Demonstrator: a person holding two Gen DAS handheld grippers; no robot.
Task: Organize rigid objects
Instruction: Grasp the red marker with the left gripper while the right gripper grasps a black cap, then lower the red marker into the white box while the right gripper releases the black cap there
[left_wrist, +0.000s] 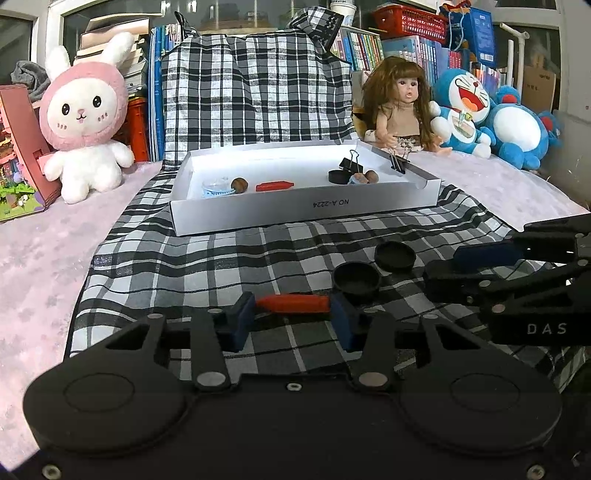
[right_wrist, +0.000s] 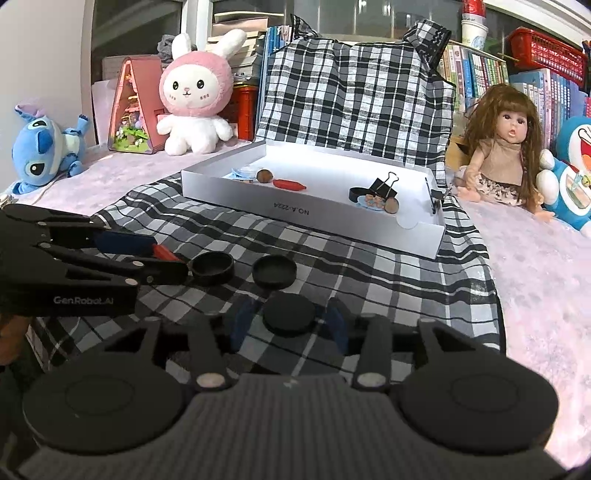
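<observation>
A: We're low over the checked cloth (left_wrist: 177, 266) now, and our left gripper (left_wrist: 291, 314) has the red marker-like piece (left_wrist: 293, 303) lying crosswise between its blue fingers (left_wrist: 242, 319). Both pads look to be on its ends.

B: Agreed, we read that as a grip, end to end. From the right wrist view we see only the red tip (right_wrist: 162, 252) poking past the left gripper (right_wrist: 162, 254).

A: And our right gripper (right_wrist: 290, 325)?

B: Its fingers (right_wrist: 338, 325) stand apart around a flat black disc (right_wrist: 290, 316) lying on the cloth. We see a sliver of gap on each side, so we call it loose, not pinched.

A: Just beyond it we have two black caps, open side up: one (right_wrist: 212, 266) near the left gripper, the other (right_wrist: 275, 271) beside it. In the left view they sit just past the red piece (left_wrist: 356, 278) (left_wrist: 395, 255).

B: Further back is the white tray (left_wrist: 295, 208). Inside we spot a second red piece (left_wrist: 275, 185), a brown nut (left_wrist: 239, 184), a black binder clip (left_wrist: 349, 164) and another black cap (left_wrist: 338, 176).

A: Another binder clip (left_wrist: 397, 162) grips the tray's right wall.

B: Behind, we've got a pink rabbit plush (left_wrist: 83, 118) and a doll (left_wrist: 400, 103).
</observation>
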